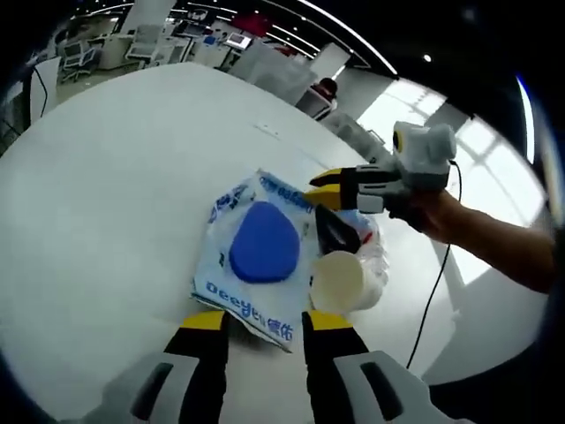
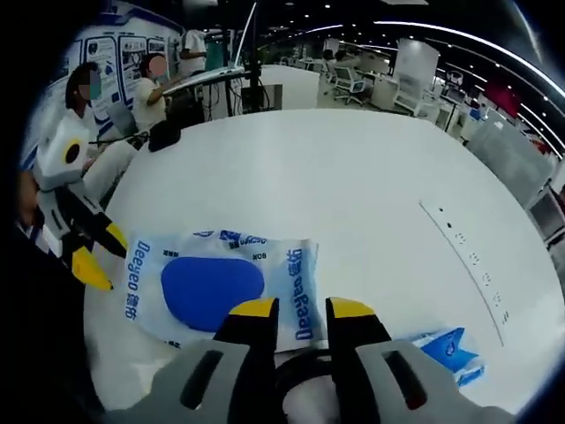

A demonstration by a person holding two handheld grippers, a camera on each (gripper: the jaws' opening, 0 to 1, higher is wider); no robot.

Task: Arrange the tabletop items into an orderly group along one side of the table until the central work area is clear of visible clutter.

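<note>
The left claw stands spread, yellow tips straddling the near short edge of the wet-wipes pack, grasping nothing. The pack lies flat on the white tabletop, directly ahead of this claw, its long axis running away along the claw's line toward the right claw at the far end. So the left claw is the nearer one to the pack's free edge, and I judge it the one placed to pinch or drag it.

The right claw also looks parted, tips over the pack's opposite edge; whether it nips the film I cannot tell.

The left gripper view shows what sits beside the pack: a pale paper cup on its side, a dark cone-shaped thing and crumpled clear plastic, all crowded against the pack's right flank. The right gripper view instead shows a small blue-and-white packet lying apart to its right, and the left claw at the pack's far end.
</note>
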